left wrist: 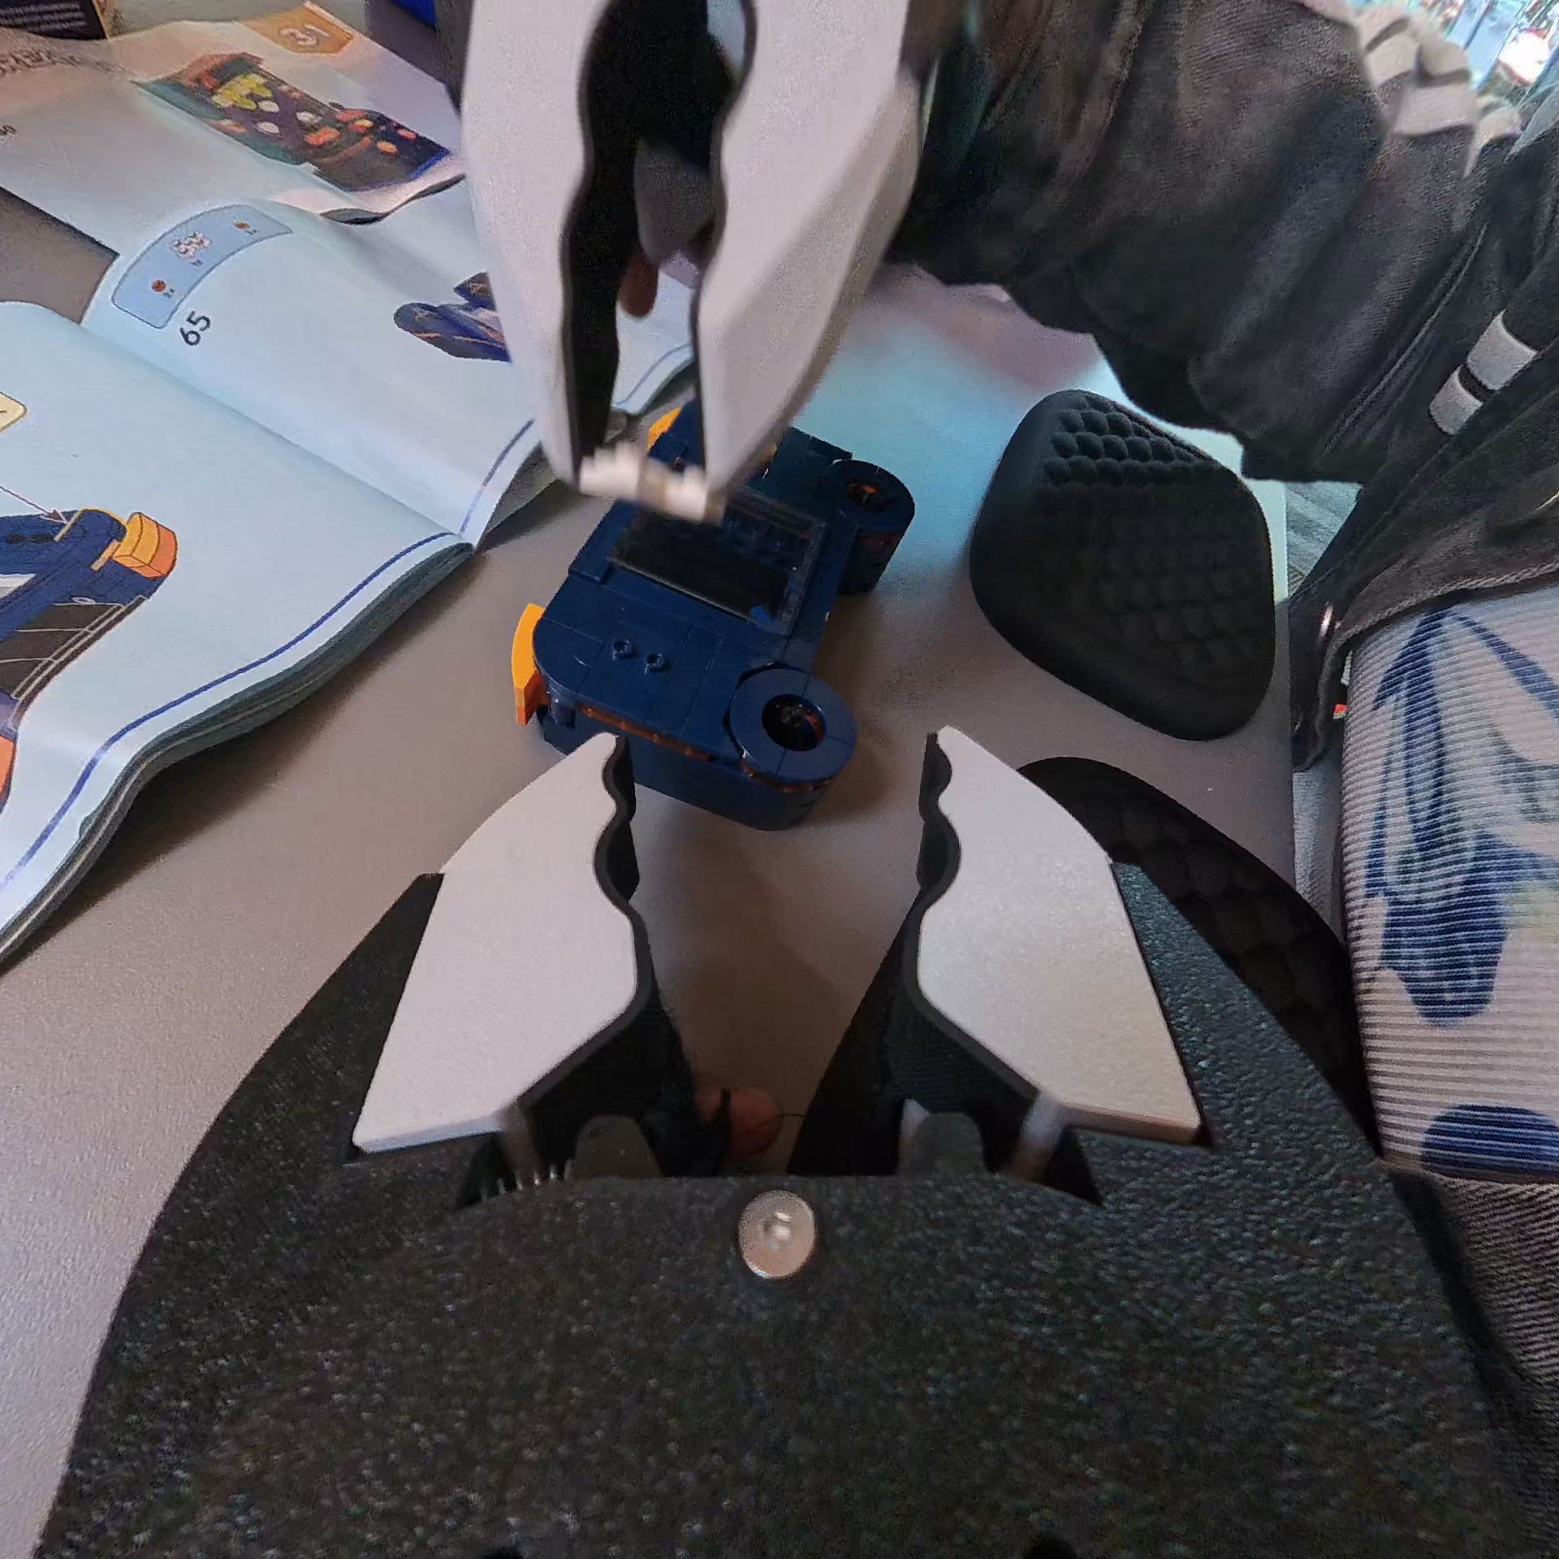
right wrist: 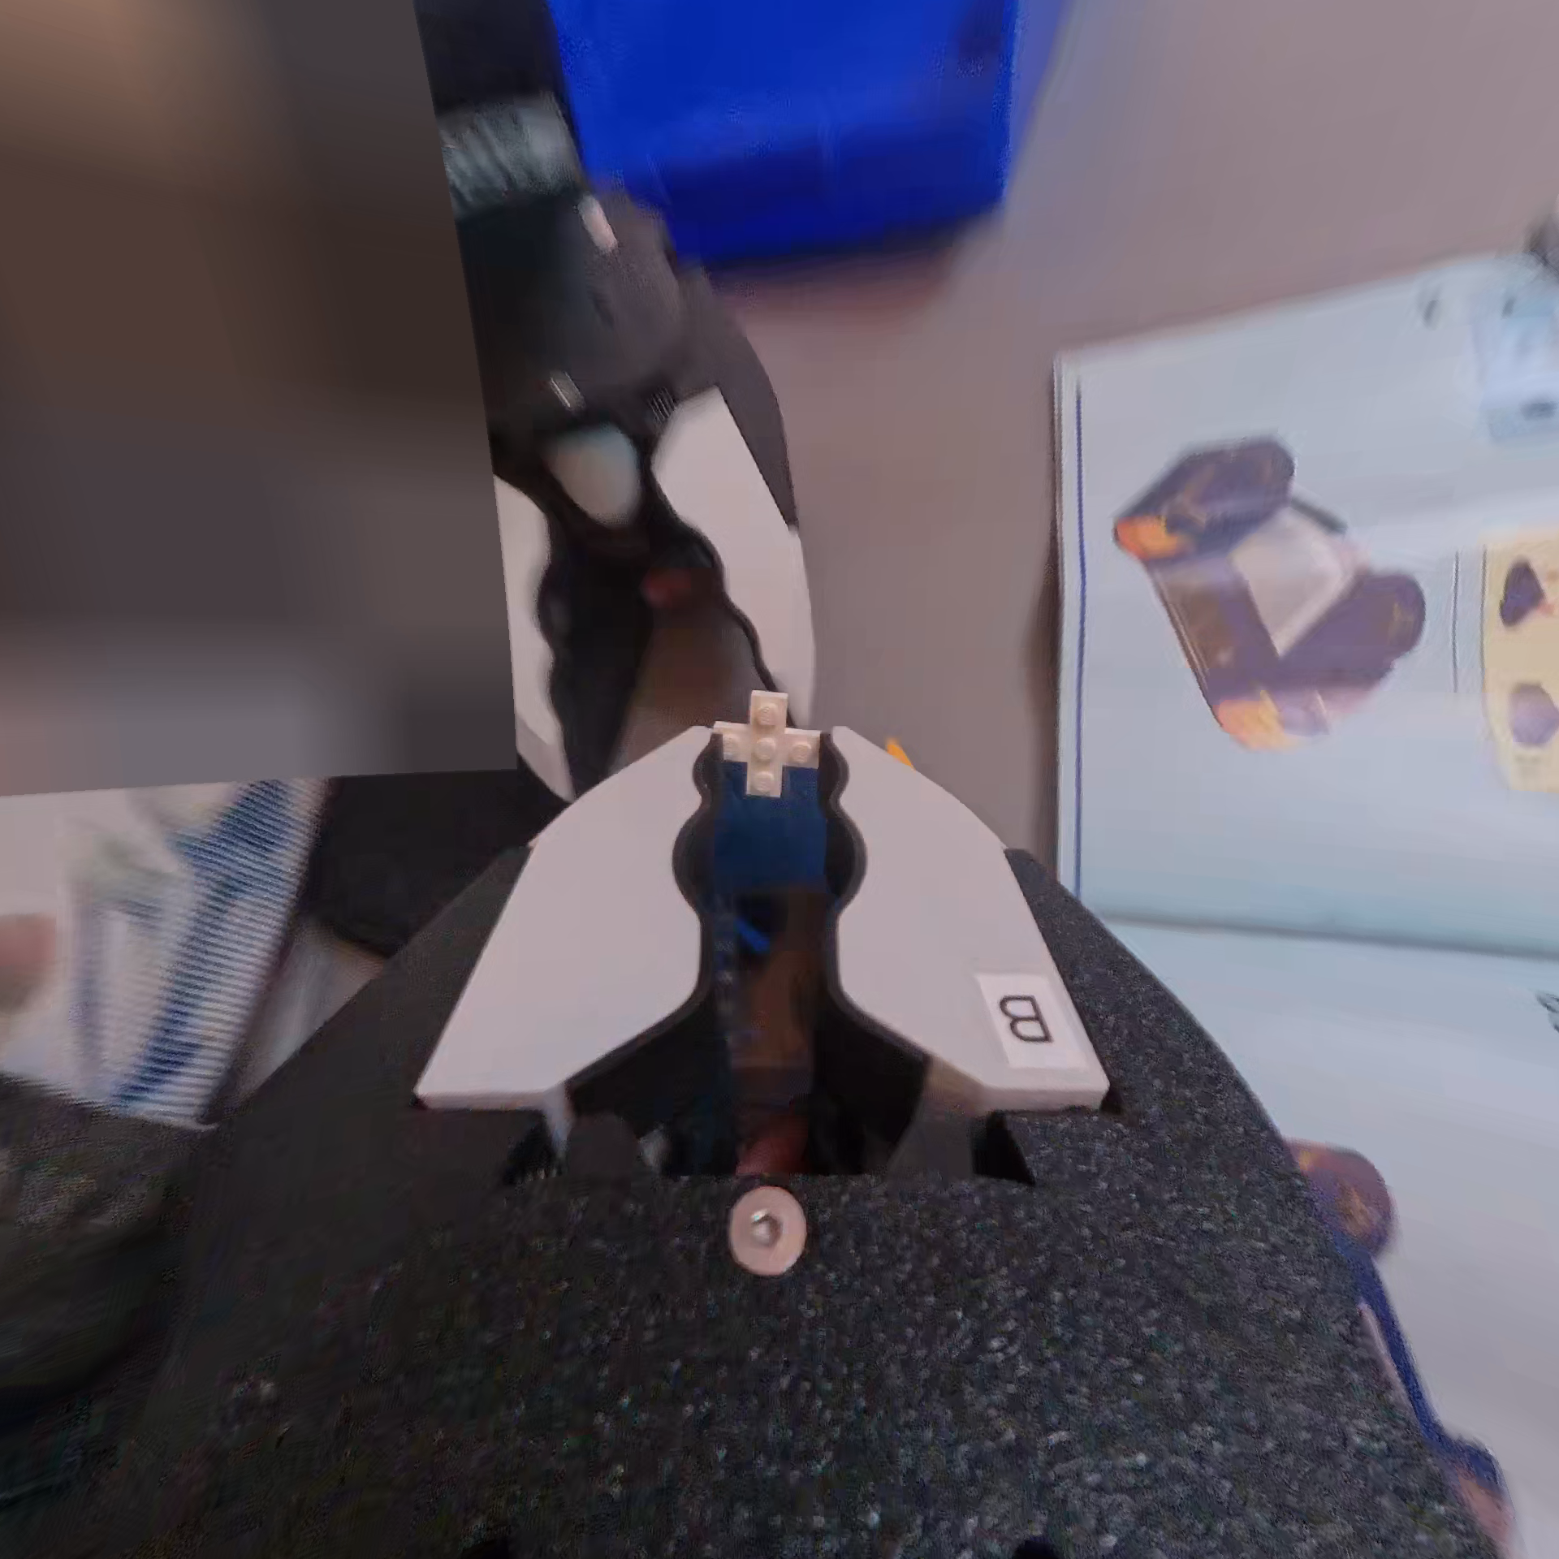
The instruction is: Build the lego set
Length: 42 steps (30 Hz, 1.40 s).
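Note:
A dark blue lego car body (left wrist: 700,624) with orange corner pieces lies on the grey table, just beyond my left gripper (left wrist: 776,751), which is open and empty. My right gripper (left wrist: 650,481) comes down from above and is shut on a small white cross-shaped lego plate (left wrist: 645,488), held just over the car's dark windscreen part. In the right wrist view the right gripper (right wrist: 768,747) pinches the white plate (right wrist: 766,749) at its tips, with the blue car (right wrist: 772,831) seen between the fingers. The left gripper (right wrist: 675,590) shows beyond, open.
An open instruction booklet (left wrist: 253,439) lies left of the car; it also shows in the right wrist view (right wrist: 1265,641). A black textured pad (left wrist: 1122,557) lies right of the car. A person's dark sleeve (left wrist: 1181,211) and patterned clothing (left wrist: 1451,844) fill the right. A blue bin (right wrist: 784,118) stands behind. Some 5 centimetres of space lies between my two pairs of fingers.

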Each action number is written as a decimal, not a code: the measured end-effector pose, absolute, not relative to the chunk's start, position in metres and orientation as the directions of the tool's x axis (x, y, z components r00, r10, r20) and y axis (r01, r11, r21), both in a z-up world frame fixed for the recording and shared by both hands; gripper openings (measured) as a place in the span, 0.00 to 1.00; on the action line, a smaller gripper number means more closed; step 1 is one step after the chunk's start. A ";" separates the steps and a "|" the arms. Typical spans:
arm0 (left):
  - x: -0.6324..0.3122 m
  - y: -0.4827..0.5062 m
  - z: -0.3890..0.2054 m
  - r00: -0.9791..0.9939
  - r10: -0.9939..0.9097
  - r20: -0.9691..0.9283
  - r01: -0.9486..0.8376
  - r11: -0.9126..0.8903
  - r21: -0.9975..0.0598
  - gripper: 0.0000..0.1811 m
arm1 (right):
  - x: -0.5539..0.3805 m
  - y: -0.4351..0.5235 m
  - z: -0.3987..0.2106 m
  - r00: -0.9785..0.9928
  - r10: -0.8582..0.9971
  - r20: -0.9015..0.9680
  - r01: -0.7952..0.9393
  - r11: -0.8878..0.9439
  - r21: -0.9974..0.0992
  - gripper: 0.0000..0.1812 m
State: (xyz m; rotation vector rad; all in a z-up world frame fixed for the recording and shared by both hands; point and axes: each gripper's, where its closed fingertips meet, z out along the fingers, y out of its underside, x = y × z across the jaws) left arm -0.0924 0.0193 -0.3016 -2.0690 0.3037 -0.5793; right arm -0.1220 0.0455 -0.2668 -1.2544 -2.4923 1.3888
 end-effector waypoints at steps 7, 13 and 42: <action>-0.093 0.019 -0.302 0.857 -0.427 0.288 0.016 -0.538 -0.843 0.36 | -0.118 0.051 -0.305 -0.722 0.691 -0.047 0.647 0.648 -0.402 0.11; -0.092 0.019 -0.303 0.857 -0.430 0.284 0.006 -0.542 -0.841 0.35 | -0.120 0.050 -0.303 -0.736 0.676 -0.039 0.636 0.669 -0.384 0.11; -0.086 0.018 -0.311 0.847 -0.449 0.285 -0.032 -0.579 -0.815 0.34 | -0.119 0.045 -0.308 -0.763 0.637 -0.112 0.629 0.691 -0.357 0.12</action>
